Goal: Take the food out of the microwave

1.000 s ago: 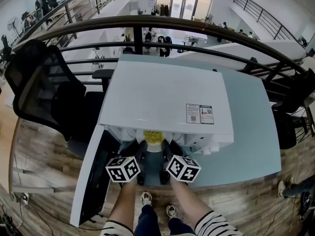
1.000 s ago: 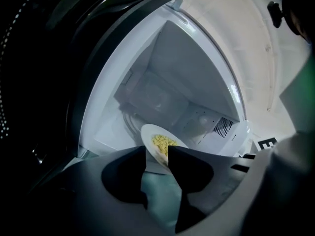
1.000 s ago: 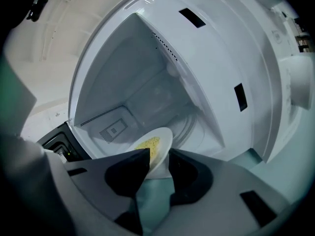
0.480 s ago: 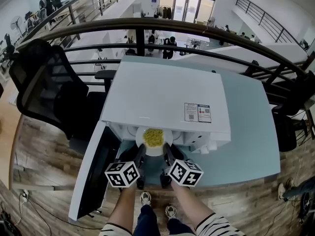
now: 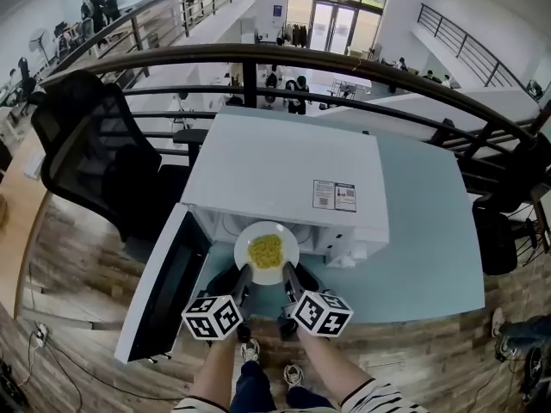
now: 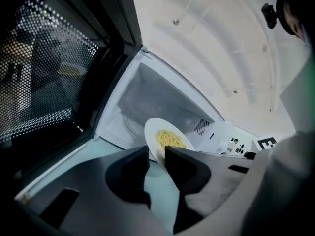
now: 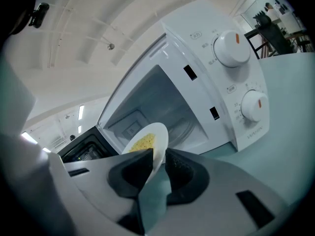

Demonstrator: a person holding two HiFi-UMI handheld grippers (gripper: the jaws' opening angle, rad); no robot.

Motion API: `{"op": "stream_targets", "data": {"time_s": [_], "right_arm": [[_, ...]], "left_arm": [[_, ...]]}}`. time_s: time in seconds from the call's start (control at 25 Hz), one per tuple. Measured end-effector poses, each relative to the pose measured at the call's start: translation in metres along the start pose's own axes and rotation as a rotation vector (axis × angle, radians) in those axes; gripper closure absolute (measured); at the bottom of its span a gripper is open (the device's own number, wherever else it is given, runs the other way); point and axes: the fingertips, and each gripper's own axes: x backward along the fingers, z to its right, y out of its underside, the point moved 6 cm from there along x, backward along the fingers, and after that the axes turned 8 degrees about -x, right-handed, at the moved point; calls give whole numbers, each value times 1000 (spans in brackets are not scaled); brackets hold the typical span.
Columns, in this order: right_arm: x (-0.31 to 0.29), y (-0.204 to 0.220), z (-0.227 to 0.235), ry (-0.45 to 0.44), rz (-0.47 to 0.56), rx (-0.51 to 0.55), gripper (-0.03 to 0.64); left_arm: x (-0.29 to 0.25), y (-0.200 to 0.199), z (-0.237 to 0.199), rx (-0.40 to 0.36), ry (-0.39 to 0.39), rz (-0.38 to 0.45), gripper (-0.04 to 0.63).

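My left hand-held gripper point(image 5: 245, 274) and right hand-held gripper point(image 5: 288, 271) had just squeezed tighter on the round white plate point(image 5: 242, 253) of yellow food point(image 5: 265, 250); tipping could spill it.

I count one microwave point(image 5: 284, 175) with one open door point(image 5: 164, 295), and two dials on its front: an upper knob point(image 7: 230, 48) and a lower knob point(image 7: 253, 105). Two stickers point(image 5: 324, 194) sit on its top. There is one white plate point(image 5: 244, 246) with one heap of yellow food point(image 5: 265, 250). Two tools show, the left hand-held gripper point(image 5: 244, 275) and the right hand-held gripper point(image 5: 287, 275), each bearing one marker cube point(image 5: 213, 317). There is one counter point(image 5: 430, 231), and one black chair point(image 5: 95, 162) at the left.
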Motion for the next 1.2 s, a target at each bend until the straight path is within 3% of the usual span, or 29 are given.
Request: {"op": "stream_targets", "data": {"time_s": [1.2], "right_arm": [[142,25,-12,-112,-83,70,532]], "left_arm": [[123,52,100,44,-114,77,486]]}}
